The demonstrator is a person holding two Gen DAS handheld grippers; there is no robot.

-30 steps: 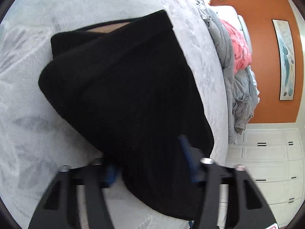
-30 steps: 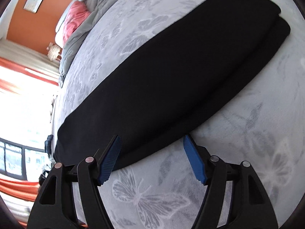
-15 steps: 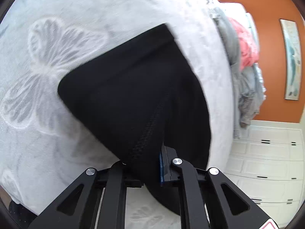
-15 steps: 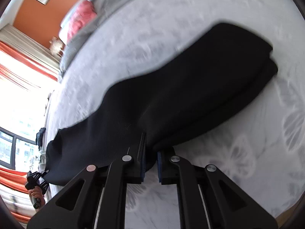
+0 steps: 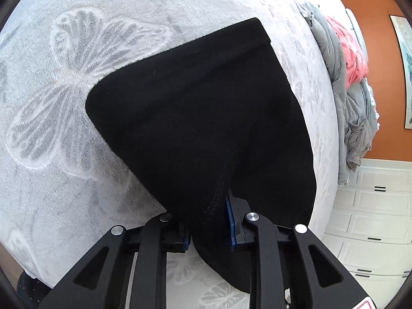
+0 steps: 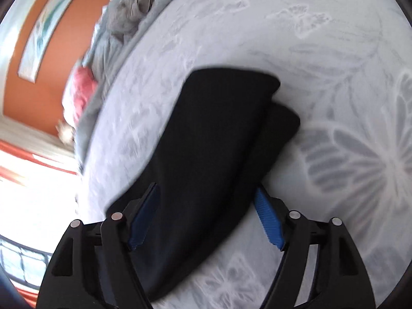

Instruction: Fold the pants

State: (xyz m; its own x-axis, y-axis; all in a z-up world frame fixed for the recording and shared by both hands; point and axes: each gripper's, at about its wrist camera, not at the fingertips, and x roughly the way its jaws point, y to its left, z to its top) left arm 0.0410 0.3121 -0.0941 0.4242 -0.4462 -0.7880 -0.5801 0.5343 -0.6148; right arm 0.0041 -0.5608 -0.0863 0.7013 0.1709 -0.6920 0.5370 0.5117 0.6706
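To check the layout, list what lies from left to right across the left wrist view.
Butterfly-print bedspread → black pants → heap of grey and pink laundry → orange wall with a framed picture.

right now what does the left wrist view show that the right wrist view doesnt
Only the left wrist view shows white drawers below the orange wall, and the left claw, its jaws opening with a bunched fold of the black pants between them.

Only the right wrist view shows a bright window with red-orange curtains, and the right claw, its jaws opening wide, astride the pants.

Both show the pants on the white butterfly bedspread, the grey bedding heap, a pink cloth and a framed picture.
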